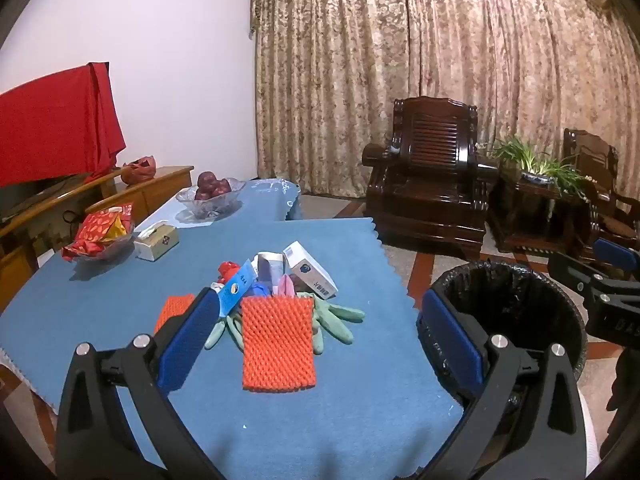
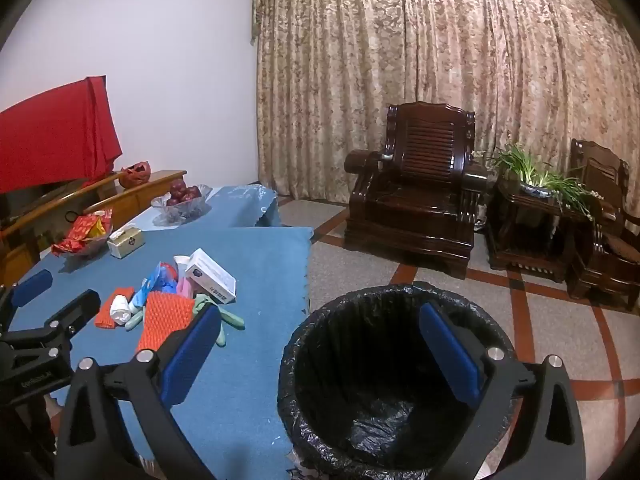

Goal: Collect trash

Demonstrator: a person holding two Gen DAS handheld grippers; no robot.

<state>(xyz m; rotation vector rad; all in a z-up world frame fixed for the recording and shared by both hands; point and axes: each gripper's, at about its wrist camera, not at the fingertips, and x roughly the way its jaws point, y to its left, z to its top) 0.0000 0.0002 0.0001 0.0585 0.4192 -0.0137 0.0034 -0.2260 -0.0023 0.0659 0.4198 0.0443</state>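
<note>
The left tongs (image 1: pixel 316 344) hang spread wide and hold nothing, aimed over the near edge of the desk (image 1: pixel 100 320) at the litter heaped in its middle. Straight ahead of them, framed between the two blue pads, lies an orange foam fruit net (image 1: pixel 278 344), the nearest piece of the heap. It is a flat oblong whose long axis runs from the near edge towards the far edge, roughly in line with the tongs' own reach, with one short end facing them.

Behind it lie pale green gloves (image 1: pixel 340 320) with fingers splayed towards the right edge, a white carton (image 1: pixel 312 272) tilted on the pile, a blue wrapper (image 1: pixel 236 290) and a second orange net (image 1: pixel 174 310) to the left.

The right tongs (image 2: pixel 320 348) are likewise spread and hold nothing, hovering above the black-lined waste bin (image 2: pixel 320 320), which stands on the floor just off the desk's right edge.

The left tongs are plainly nearer the litter. Judging by this, the coming grasp would close across the net's short width, then carry it rightwards to the bin.
</note>
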